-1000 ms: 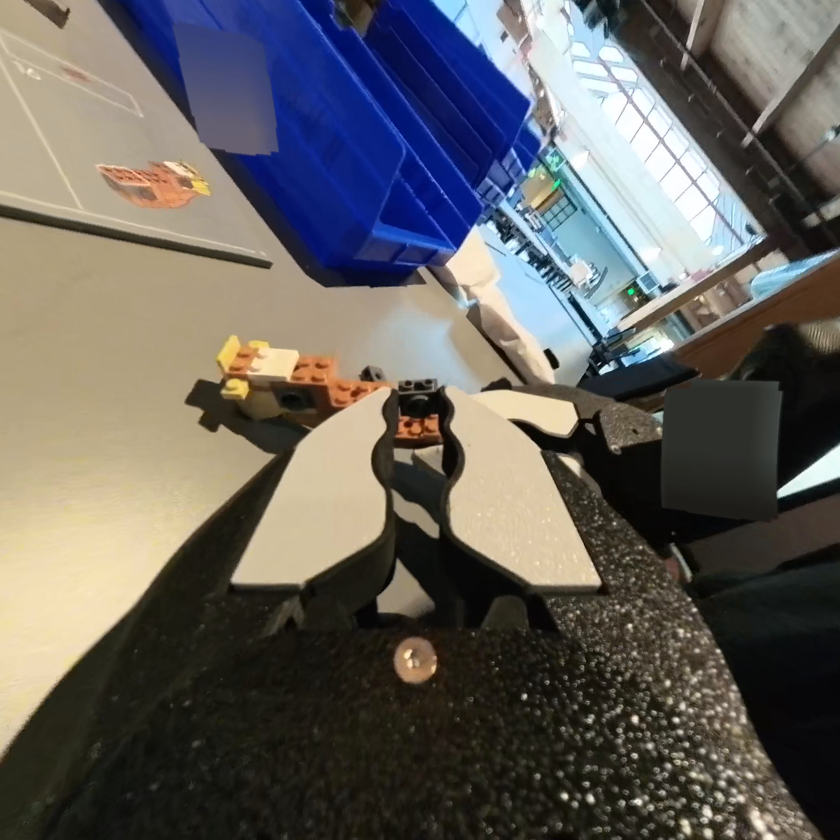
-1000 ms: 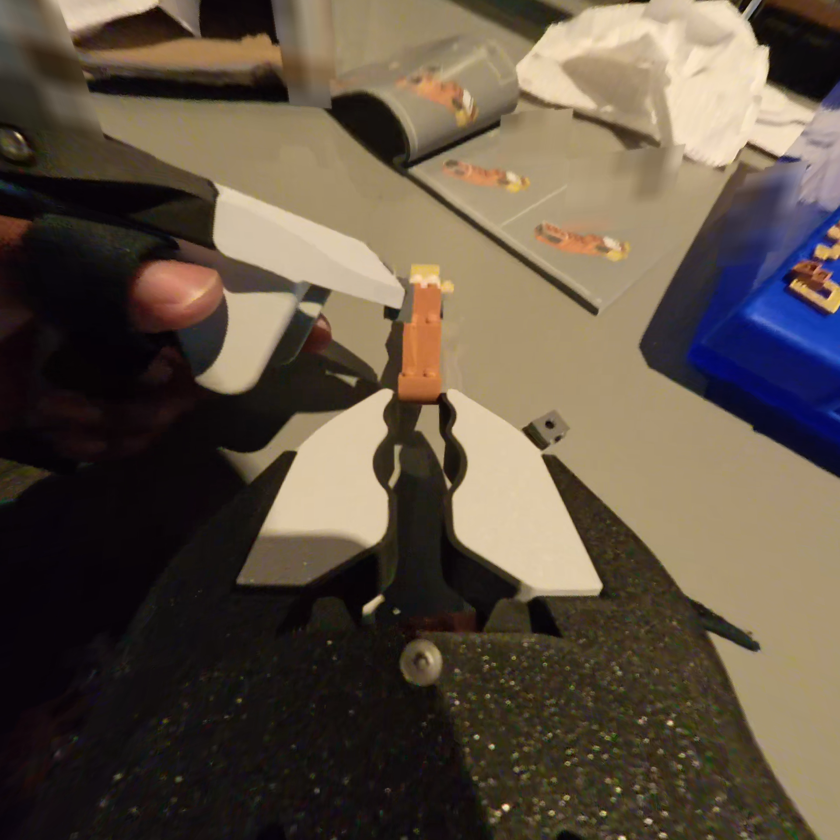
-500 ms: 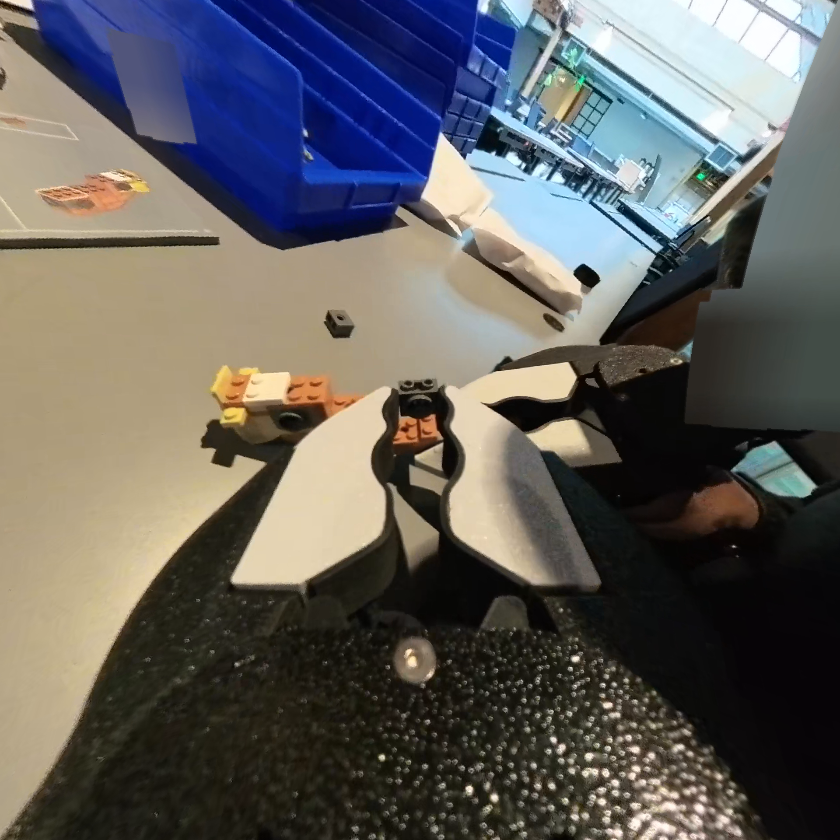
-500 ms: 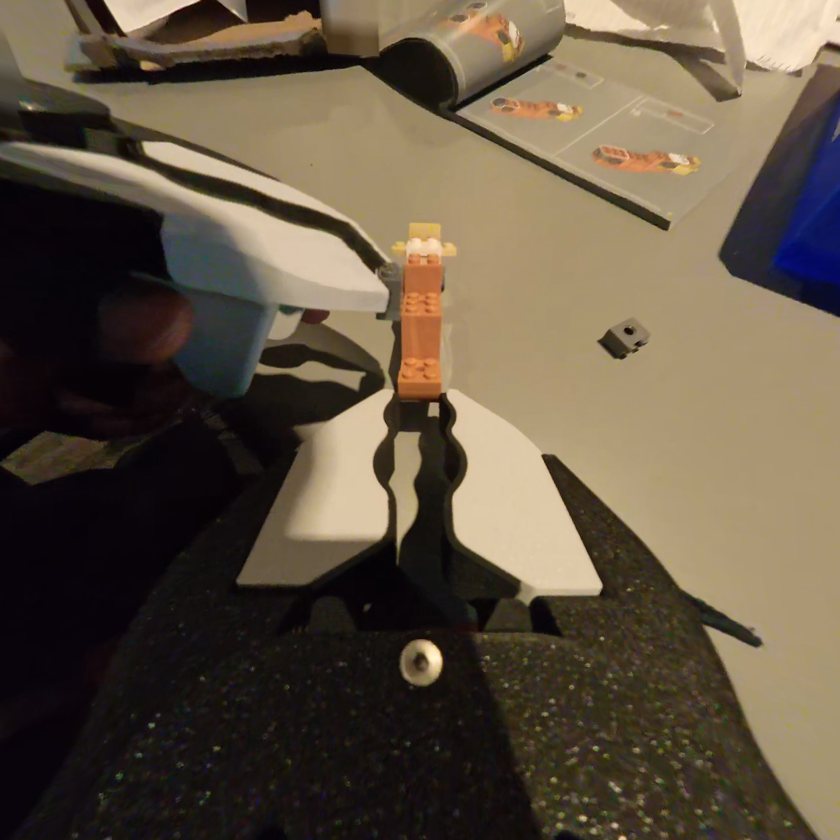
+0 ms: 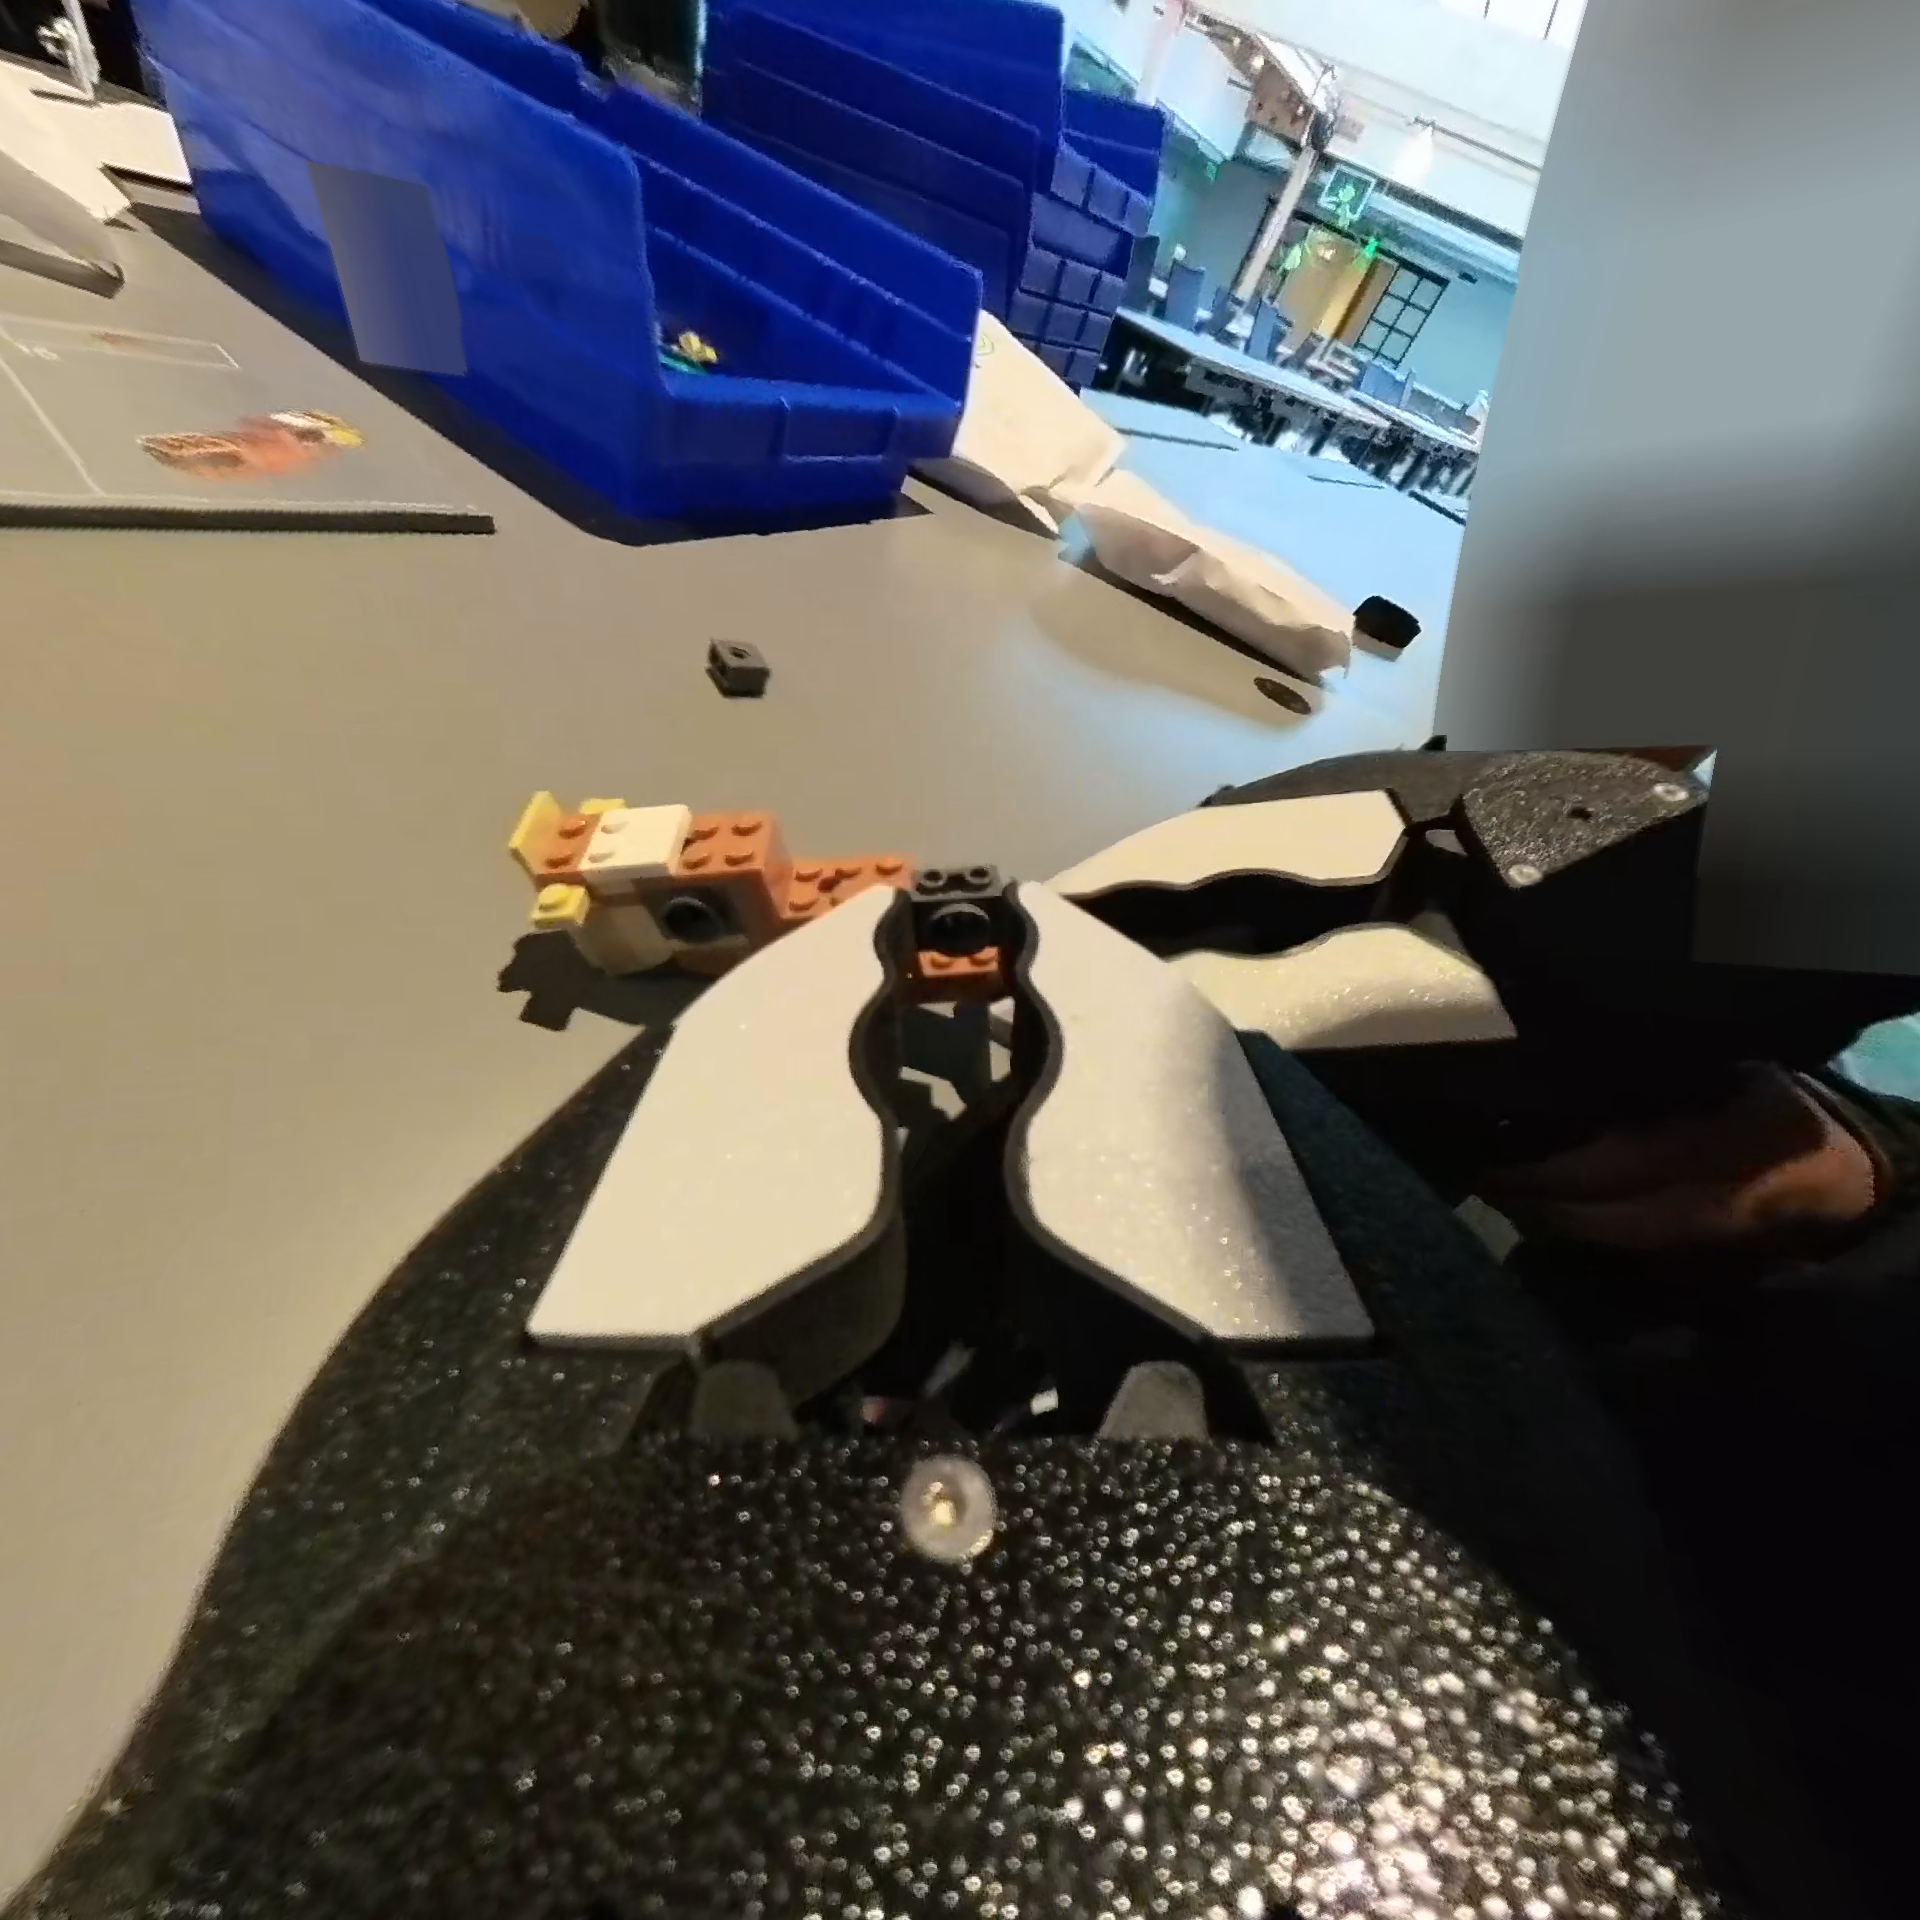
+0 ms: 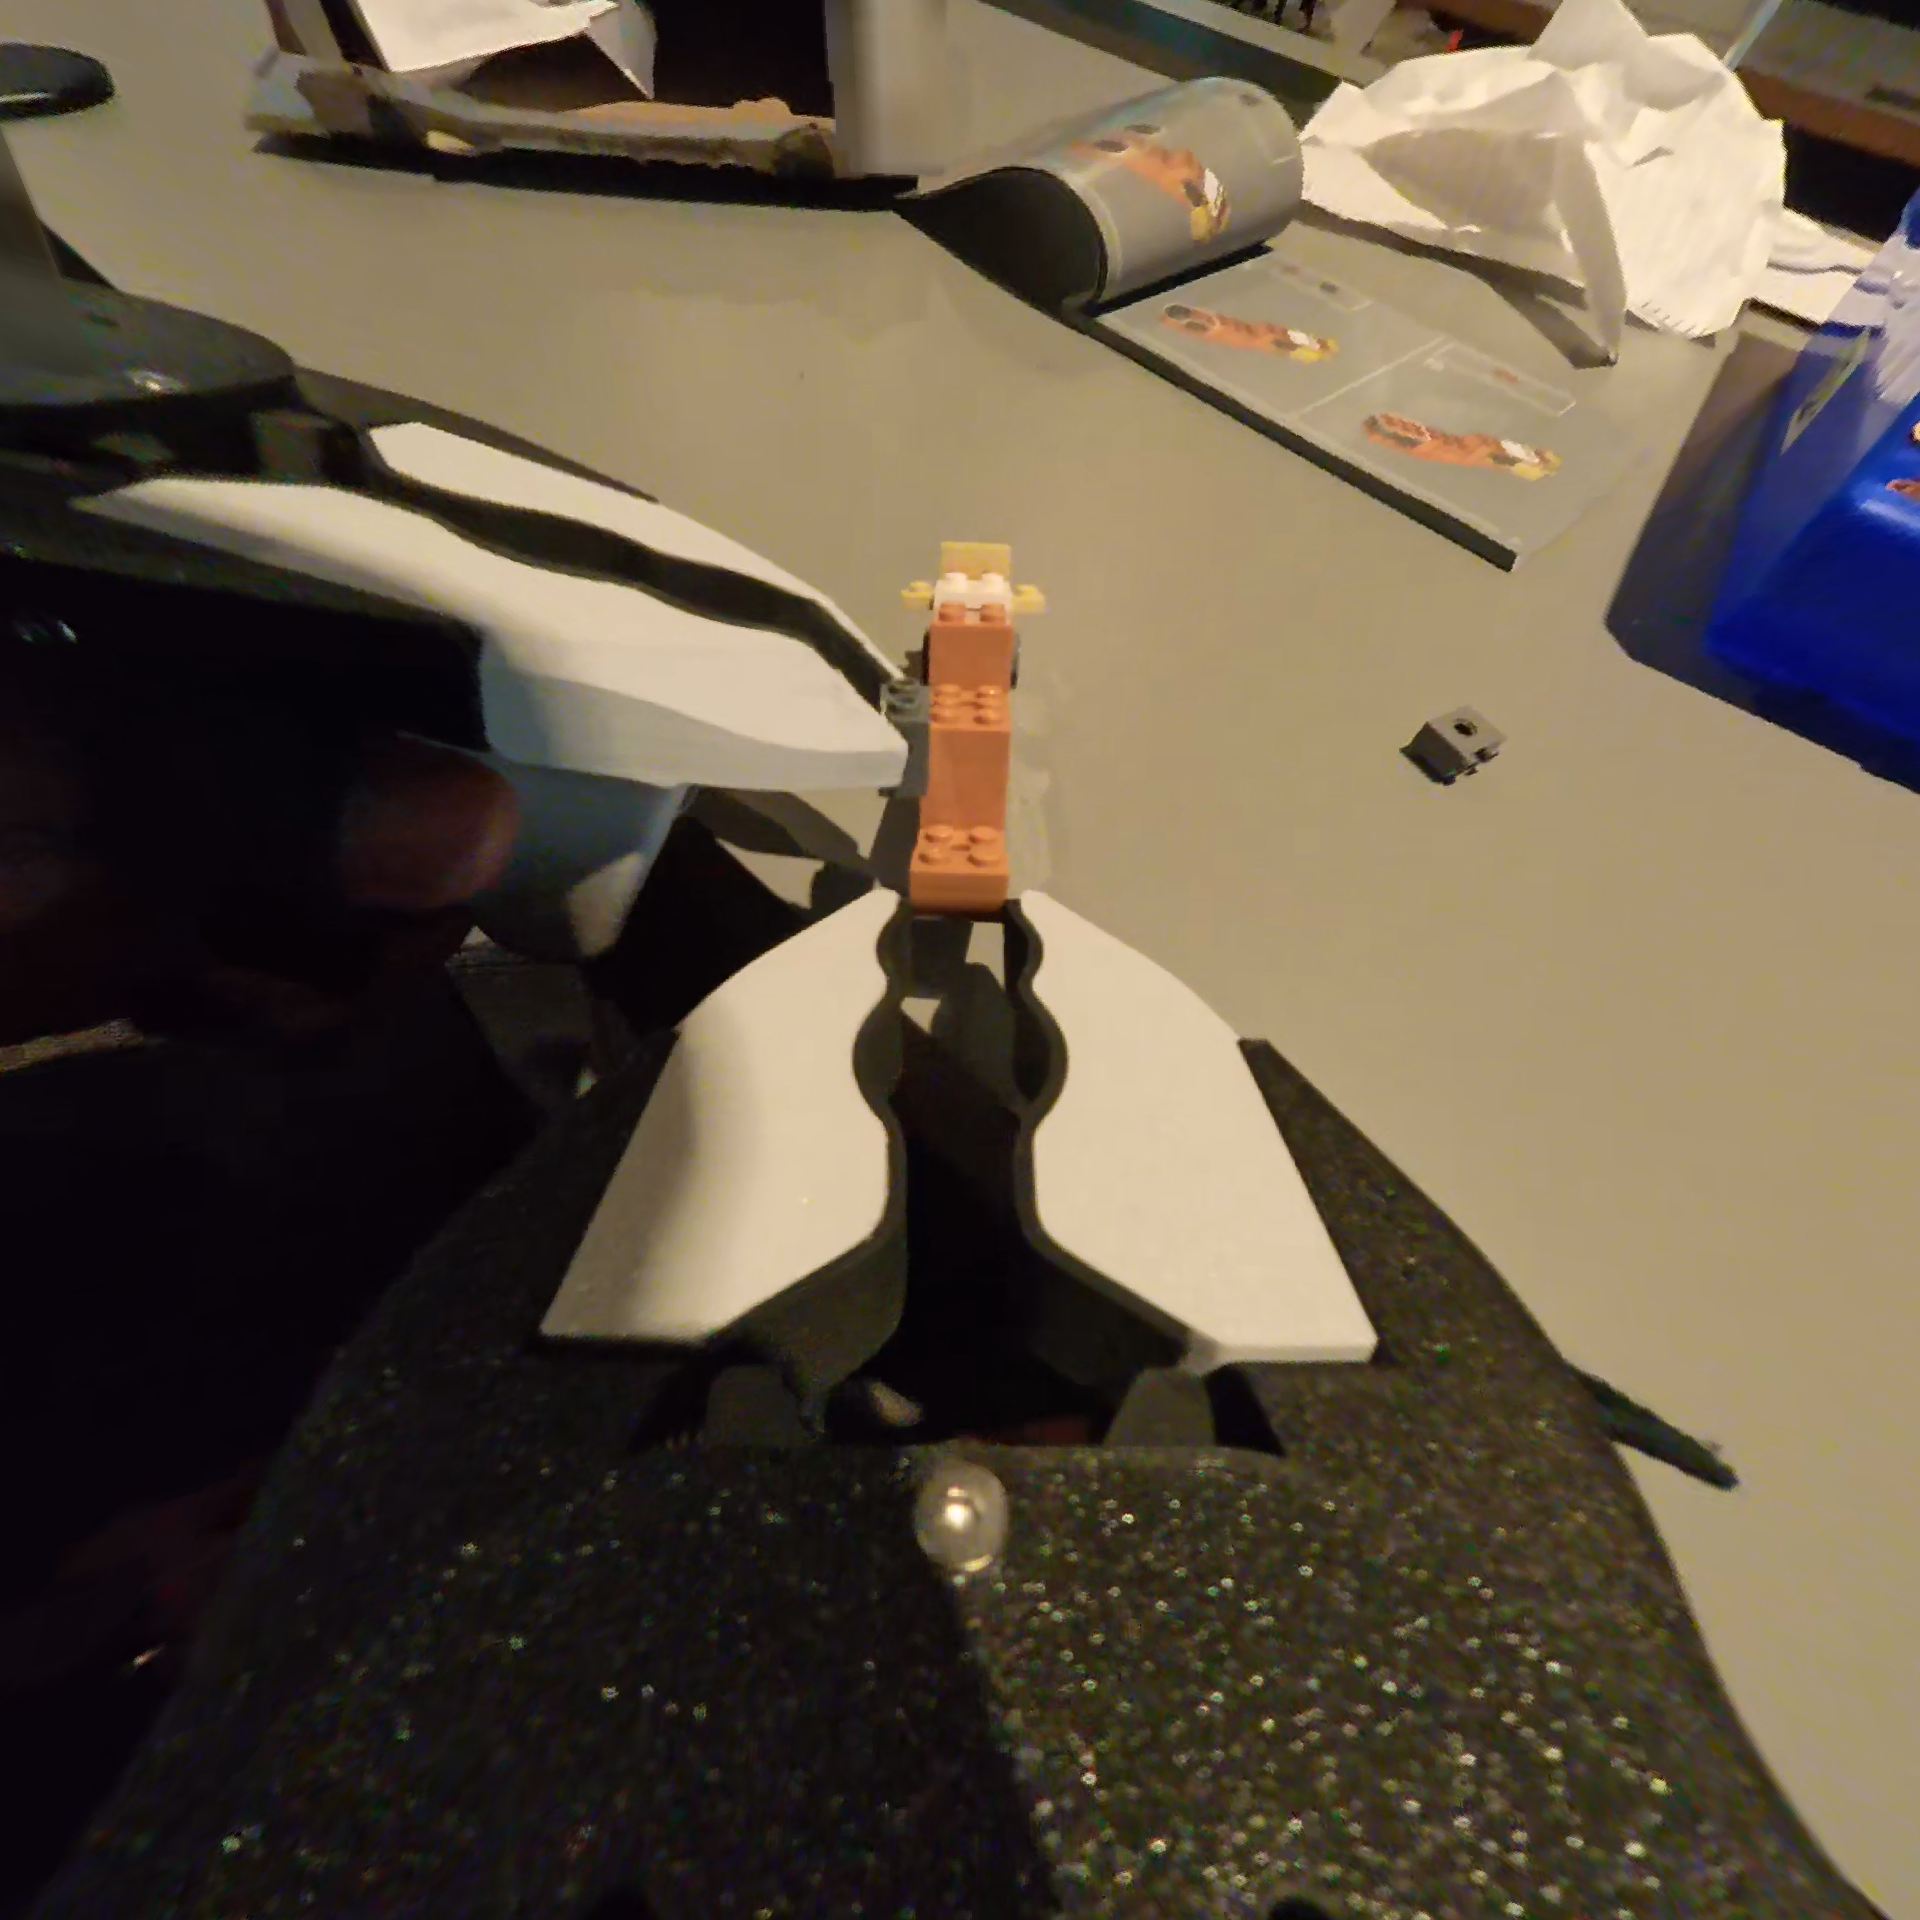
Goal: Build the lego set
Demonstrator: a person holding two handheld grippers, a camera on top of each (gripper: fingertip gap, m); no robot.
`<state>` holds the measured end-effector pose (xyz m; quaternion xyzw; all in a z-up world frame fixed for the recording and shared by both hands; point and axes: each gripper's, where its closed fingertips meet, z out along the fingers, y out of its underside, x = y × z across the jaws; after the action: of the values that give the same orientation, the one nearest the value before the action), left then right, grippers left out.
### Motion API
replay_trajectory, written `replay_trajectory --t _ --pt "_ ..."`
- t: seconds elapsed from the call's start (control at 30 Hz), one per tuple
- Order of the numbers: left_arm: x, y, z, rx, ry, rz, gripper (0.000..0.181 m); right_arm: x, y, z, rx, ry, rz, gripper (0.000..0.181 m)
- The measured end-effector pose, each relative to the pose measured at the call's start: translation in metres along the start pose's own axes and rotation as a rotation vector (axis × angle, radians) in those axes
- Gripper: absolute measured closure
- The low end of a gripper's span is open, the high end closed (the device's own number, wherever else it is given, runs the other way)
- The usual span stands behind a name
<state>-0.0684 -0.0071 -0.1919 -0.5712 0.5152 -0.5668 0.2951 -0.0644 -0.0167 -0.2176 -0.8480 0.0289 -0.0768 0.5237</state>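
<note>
The lego model [image 6: 971,727] is a brown brick body with a white and yellow head end. It lies lengthwise away from my right gripper [image 6: 956,914], which is shut on its near tail end just above the grey table [image 6: 1247,935]. My left gripper [image 5: 956,902] is shut on a small dark brick [image 5: 961,920]. In the right wrist view it comes in from the left [image 6: 883,727] and holds that brick against the model's left side at mid-body. The model also shows in the left wrist view [image 5: 665,883], with my right gripper [image 5: 1070,894] at its tail.
A loose dark brick [image 6: 1455,743] lies on the table to the right of the model. An open instruction booklet [image 6: 1351,395] and crumpled white paper [image 6: 1558,156] lie farther back. Blue bins [image 5: 623,312] stand along the far side, one of them at the right edge in the right wrist view [image 6: 1849,582]. My two grippers' fingertips are within a few centimetres of each other.
My left gripper has moved from the model's head end back to its mid-body with the dark brick and has levelled out. My right gripper has kept its hold on the tail.
</note>
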Motion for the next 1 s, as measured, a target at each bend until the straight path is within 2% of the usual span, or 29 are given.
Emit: replay_trajectory --t 0.2,0.37,0.57,0.83,0.9,1.0 --pt "0.006 0.011 -0.004 -0.001 -0.012 0.017 0.166 -0.009 0.012 -0.003 -0.039 0.002 -0.038 0.165" --pt "0.007 0.012 -0.005 -0.007 -0.019 0.044 0.166 -0.01 0.014 -0.003 -0.047 -0.031 0.0 0.165" --pt "0.002 0.014 -0.002 -0.02 -0.044 0.115 0.166 -0.013 0.019 -0.001 -0.072 -0.079 -0.014 0.157" --pt "-0.002 0.011 0.006 -0.077 -0.052 0.136 0.166 -0.013 0.023 -0.018 -0.124 -0.171 -0.212 0.153" --pt "-0.006 0.009 0.008 -0.097 -0.065 0.139 0.165 -0.003 0.012 -0.028 -0.087 -0.177 -0.304 0.156" --pt "-0.012 0.007 0.01 -0.124 -0.091 0.141 0.166 0.031 -0.011 -0.033 -0.03 -0.123 -0.375 0.16"
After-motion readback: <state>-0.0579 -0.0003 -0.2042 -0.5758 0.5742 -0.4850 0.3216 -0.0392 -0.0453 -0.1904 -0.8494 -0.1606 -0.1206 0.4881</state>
